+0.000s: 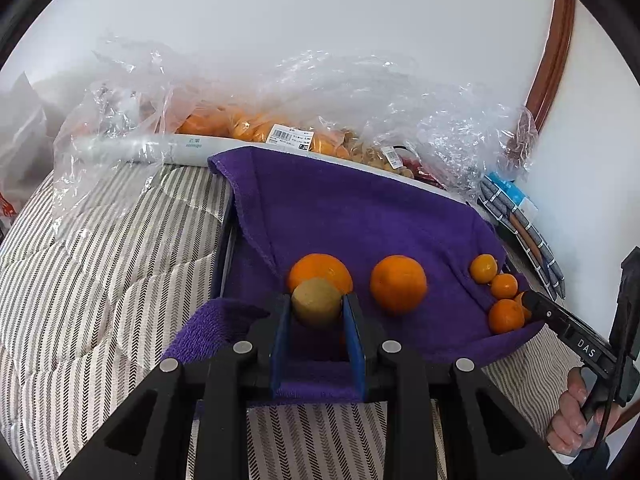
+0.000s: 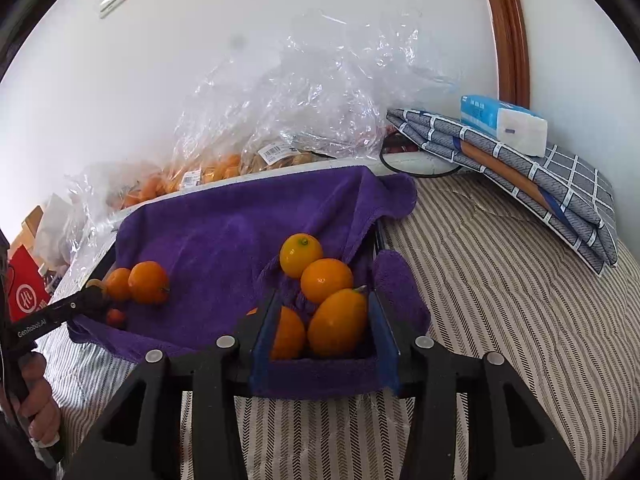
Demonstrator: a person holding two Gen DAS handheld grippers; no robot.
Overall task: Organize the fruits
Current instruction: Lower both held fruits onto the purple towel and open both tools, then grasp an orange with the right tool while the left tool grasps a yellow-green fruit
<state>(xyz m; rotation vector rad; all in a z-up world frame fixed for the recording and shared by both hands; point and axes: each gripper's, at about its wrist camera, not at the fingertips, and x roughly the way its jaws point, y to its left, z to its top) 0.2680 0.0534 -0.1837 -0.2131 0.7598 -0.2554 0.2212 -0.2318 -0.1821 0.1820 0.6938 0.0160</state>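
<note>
My left gripper (image 1: 317, 312) is clamping a dull yellow-green round fruit (image 1: 316, 302) between its blue fingers (image 1: 280, 344), holding it just in front of one of two big oranges (image 1: 320, 272) that are resting on the purple towel (image 1: 360, 216). The other big orange (image 1: 398, 284) is sitting a little to the right of it.

My right gripper (image 2: 323, 320) is standing with its fingers (image 2: 382, 332) parted over the towel's right corner, around a cluster of small orange kumquats (image 2: 338, 326). The nearest kumquat is lying close to the right pad, but the left pad is standing clear of it, so nothing is being squeezed there.

The towel is lying spread on a bed with a striped cover (image 2: 500, 280). Behind it, clear plastic bags of fruit (image 1: 248, 124) are lining the white wall (image 1: 320, 20). A folded checked cloth (image 2: 540, 184) with a tissue pack (image 2: 504, 124) on top is sitting at the far right.
</note>
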